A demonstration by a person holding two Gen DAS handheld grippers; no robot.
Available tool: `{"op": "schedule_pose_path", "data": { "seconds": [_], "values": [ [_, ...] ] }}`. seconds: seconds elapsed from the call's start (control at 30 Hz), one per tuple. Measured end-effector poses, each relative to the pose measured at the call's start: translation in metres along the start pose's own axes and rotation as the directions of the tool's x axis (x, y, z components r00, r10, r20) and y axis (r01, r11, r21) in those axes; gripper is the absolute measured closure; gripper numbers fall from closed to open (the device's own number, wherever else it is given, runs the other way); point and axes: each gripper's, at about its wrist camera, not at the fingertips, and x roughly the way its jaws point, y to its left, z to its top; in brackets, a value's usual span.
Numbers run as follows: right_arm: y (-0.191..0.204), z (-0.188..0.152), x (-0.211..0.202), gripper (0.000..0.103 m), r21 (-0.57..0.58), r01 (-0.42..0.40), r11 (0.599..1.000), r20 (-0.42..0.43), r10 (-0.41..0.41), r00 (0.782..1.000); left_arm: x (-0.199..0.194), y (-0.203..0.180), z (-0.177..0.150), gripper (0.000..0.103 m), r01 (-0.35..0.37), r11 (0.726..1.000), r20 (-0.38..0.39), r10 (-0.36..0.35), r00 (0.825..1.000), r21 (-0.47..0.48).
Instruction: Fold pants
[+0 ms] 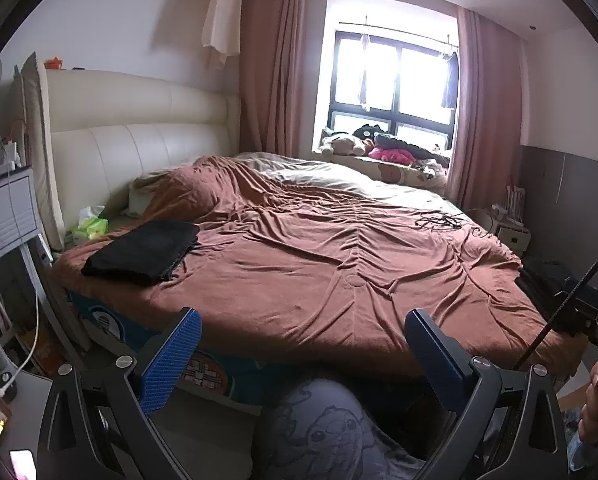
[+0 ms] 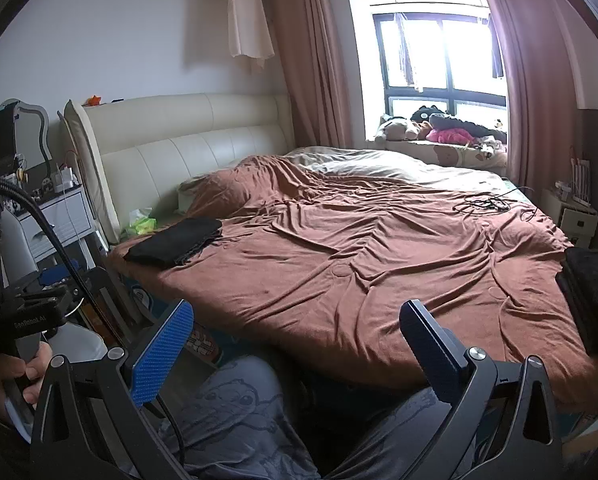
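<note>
Black pants point(image 1: 143, 250) lie folded in a flat stack on the brown bed cover, near its left corner by the headboard; they also show in the right wrist view point(image 2: 177, 246). My left gripper point(image 1: 299, 350) is open and empty, held off the near edge of the bed, well short of the pants. My right gripper point(image 2: 295, 344) is open and empty too, likewise back from the bed. More dark cloth point(image 2: 591, 280) lies at the bed's right edge.
The brown cover point(image 1: 339, 248) is wrinkled across the bed. A tangle of black cable point(image 1: 439, 222) lies at its far right. A green tissue pack point(image 1: 91, 228) sits by the headboard. A nightstand point(image 1: 7, 216) stands left. My knees point(image 1: 323, 432) are below the grippers.
</note>
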Motion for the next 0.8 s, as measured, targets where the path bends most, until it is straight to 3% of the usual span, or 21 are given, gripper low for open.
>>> {"op": "schedule_pose_path", "data": {
  "seconds": [0.8],
  "values": [
    [0.0021,0.0018,-0.0041,0.000,0.002,0.030,1.000,0.020,-0.030,0.999,-0.0045,-0.0049,0.0032,0.001,0.004,1.000,0.009,-0.004,1.000,0.008]
  ]
}}
